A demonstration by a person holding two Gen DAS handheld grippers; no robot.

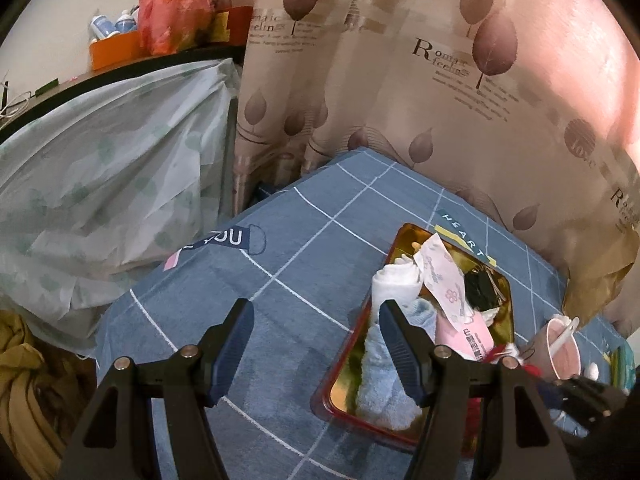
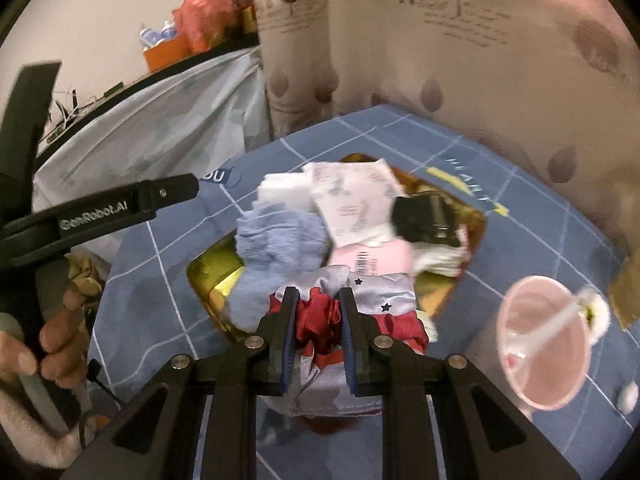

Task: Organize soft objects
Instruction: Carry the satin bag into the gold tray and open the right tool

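Clamped in the right tongs (image 2: pixel 319 312): a red scrunchie (image 2: pixel 316 320), over silver star-printed cloth (image 2: pixel 376 288) at the 6 o'clock edge of the gold tray (image 2: pixel 212 276). Left tongs (image 1: pixel 316 320) spread wide, empty, over the blue checked cover (image 1: pixel 280 240) at the tray's 9 o'clock. Readable: "GenRobot.AI", "HEART", "Romantic feelings" on the curtain (image 1: pixel 400 100). Right view blurred; packet print in the tray illegible.

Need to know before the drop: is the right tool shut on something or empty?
Shut on the red cloth: the right tool has its pads pinching the bunched fabric.
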